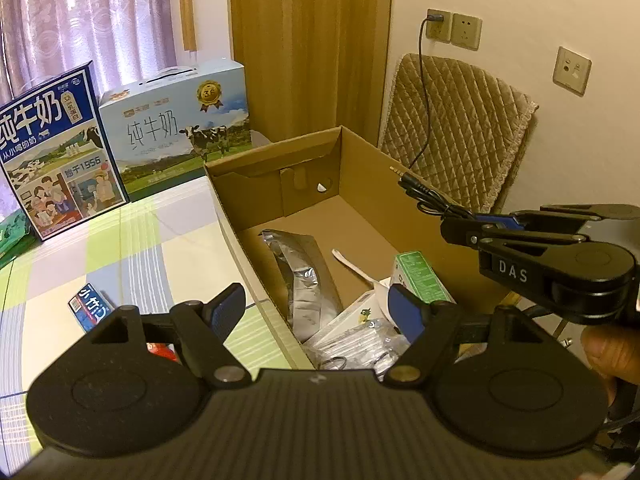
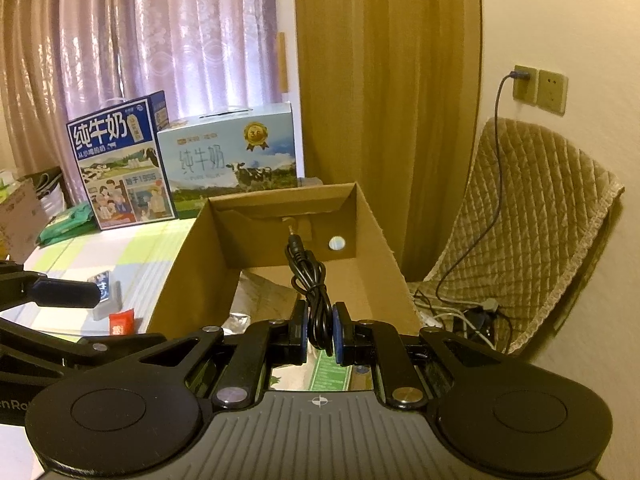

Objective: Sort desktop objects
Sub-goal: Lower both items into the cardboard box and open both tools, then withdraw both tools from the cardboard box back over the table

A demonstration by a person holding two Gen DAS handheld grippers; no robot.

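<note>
Here, one coiled black audio cable (image 2: 314, 292) is pinched between the blue pads of the right gripper (image 2: 320, 334), whose jaws are pressed together on it, and it is held above the open cardboard box (image 2: 192, 276), its plug pointing toward the far wall. The left gripper (image 1: 316, 312) is seen with its jaws spread wide and nothing between them, poised over the box's near left wall.

Inside the box, one crumpled silver foil bag (image 1: 300, 276), one white plastic spoon (image 1: 356, 268), one green carton (image 1: 420, 276) and some clear wrapped items, too jumbled to count, are seen. On the checked tabletop (image 1: 132, 256) beside the box, one small blue packet (image 1: 90, 306) and one red packet (image 2: 122, 322) are left. Two milk cartons, a dark blue one (image 1: 52, 148) and a pale blue one (image 1: 180, 124), are stood upright at the far edge. One quilted chair (image 2: 532, 232) is set by the wall.
</note>
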